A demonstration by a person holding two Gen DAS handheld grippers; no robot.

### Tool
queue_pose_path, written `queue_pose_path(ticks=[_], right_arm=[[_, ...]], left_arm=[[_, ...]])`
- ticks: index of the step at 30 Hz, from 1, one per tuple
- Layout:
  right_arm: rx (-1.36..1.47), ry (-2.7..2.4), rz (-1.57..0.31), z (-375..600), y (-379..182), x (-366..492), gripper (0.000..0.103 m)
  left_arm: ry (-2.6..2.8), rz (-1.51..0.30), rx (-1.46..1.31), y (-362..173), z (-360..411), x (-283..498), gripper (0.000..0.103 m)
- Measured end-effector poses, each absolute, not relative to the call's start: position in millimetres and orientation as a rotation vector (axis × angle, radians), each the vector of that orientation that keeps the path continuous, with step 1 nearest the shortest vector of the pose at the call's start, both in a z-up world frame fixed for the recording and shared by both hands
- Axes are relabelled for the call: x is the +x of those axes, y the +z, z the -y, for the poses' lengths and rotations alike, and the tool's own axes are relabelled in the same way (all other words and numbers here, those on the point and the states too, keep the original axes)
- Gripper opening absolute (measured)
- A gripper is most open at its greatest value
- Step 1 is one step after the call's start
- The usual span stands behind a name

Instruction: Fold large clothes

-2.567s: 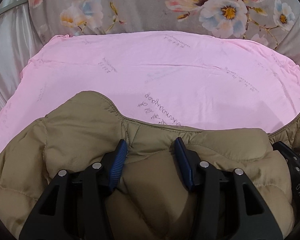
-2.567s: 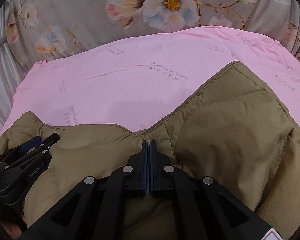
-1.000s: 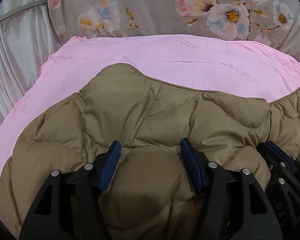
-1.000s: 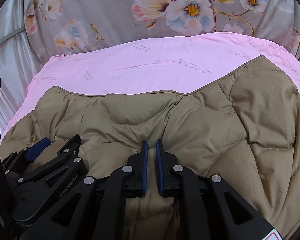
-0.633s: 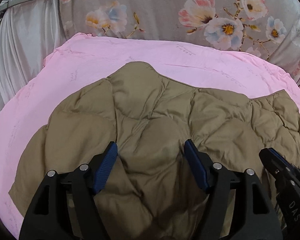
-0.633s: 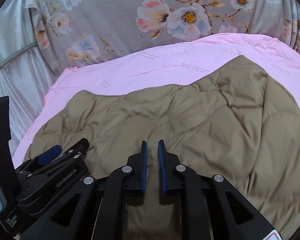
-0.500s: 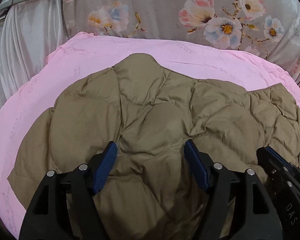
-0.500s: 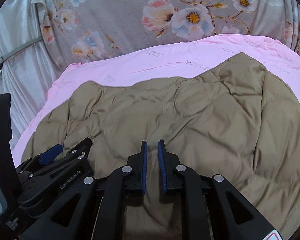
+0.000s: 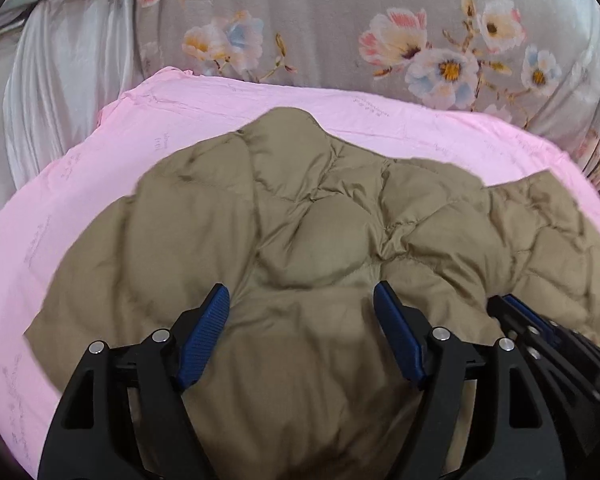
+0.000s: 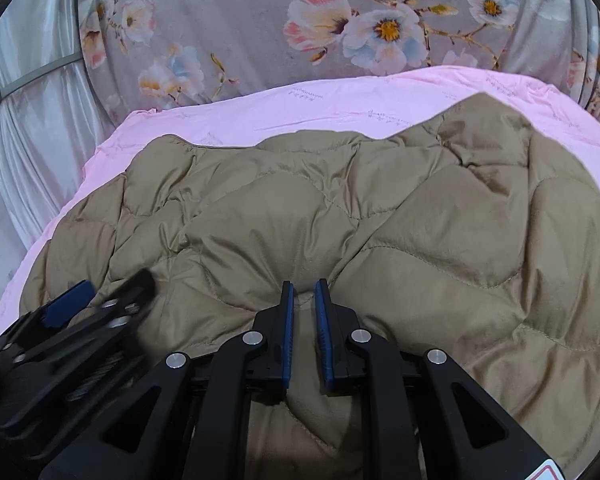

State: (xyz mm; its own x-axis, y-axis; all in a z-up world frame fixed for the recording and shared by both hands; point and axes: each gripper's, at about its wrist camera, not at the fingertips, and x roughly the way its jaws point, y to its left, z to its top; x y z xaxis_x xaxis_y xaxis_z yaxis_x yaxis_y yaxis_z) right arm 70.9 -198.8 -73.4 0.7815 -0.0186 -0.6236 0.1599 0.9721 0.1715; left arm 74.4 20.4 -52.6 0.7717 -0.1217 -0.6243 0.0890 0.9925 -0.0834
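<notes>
So far the quilted tan jacket (image 10: 380,232) lies spread on the pink sheet (image 9: 80,216), apparently unfolded, with the left gripper (image 9: 302,312) wide apart above it and the right gripper (image 10: 305,300) narrowed, pinching nothing evident.
</notes>
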Motion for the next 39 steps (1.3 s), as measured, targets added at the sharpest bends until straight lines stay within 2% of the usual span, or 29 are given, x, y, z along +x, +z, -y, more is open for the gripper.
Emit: queue_pose_path(ticks=[2, 9, 10, 12, 17, 21, 23, 25, 26, 27, 28, 30, 35, 39], right_arm=[[0.206, -0.094, -0.656, 193.4, -69.5, 62.7, 0.015], [0.240, -0.010, -0.643, 180.3, -62.0, 28.6, 0.015], [0.247, 0.001, -0.642, 179.1, -60.6, 23.5, 0.015], [0.261, 0.035, -0.649, 176.4, -58.5, 17.0, 0.015], [0.271, 0.102, -0.682, 163.7, -57.4, 10.6, 0.015], [0.243, 0.087, -0.708, 159.9, -63.7, 14.4, 0.015], [0.253, 0.089, -0.723, 162.2, -68.6, 17.1, 0.015], [0.260, 0.090, -0.732, 163.5, -72.3, 20.1, 0.015], [0.261, 0.091, -0.734, 163.9, -73.5, 21.6, 0.015], [0.263, 0.091, -0.735, 164.0, -75.0, 23.0, 0.015], [0.268, 0.091, -0.736, 164.9, -76.1, 24.2, 0.015], [0.284, 0.099, -0.739, 166.9, -76.8, 25.4, 0.014], [0.350, 0.112, -0.705, 180.2, -62.0, 13.2, 0.006], [0.289, 0.068, -0.716, 184.1, -53.2, 9.2, 0.006]], left_arm=[[-0.110, -0.675, -0.098, -44.1, -44.7, 55.3, 0.081], [0.019, -0.696, -0.234, -36.9, -129.6, 22.9, 0.082], [0.031, -0.707, -0.281, -37.8, -142.9, 22.7, 0.086], [0.025, -0.750, -0.346, -44.0, -153.2, 29.2, 0.089], [-0.066, -0.877, -0.518, -77.1, -153.2, 51.3, 0.089], [-0.099, -0.886, -0.581, -89.7, -140.8, 63.9, 0.093], [-0.112, -0.886, -0.571, -87.1, -132.0, 68.1, 0.088], [-0.133, -0.883, -0.561, -81.3, -124.0, 68.9, 0.065], [-0.135, -0.871, -0.535, -75.4, -120.0, 67.3, 0.059], [-0.142, -0.853, -0.509, -69.1, -117.6, 65.4, 0.044], [-0.157, -0.830, -0.478, -60.1, -114.8, 62.1, 0.032], [-0.193, -0.790, -0.459, -42.8, -113.6, 54.7, 0.024], [-0.242, -0.733, -0.466, -11.6, -122.6, 45.9, 0.019], [-0.201, -0.694, -0.475, 2.3, -141.0, 43.1, 0.018]])
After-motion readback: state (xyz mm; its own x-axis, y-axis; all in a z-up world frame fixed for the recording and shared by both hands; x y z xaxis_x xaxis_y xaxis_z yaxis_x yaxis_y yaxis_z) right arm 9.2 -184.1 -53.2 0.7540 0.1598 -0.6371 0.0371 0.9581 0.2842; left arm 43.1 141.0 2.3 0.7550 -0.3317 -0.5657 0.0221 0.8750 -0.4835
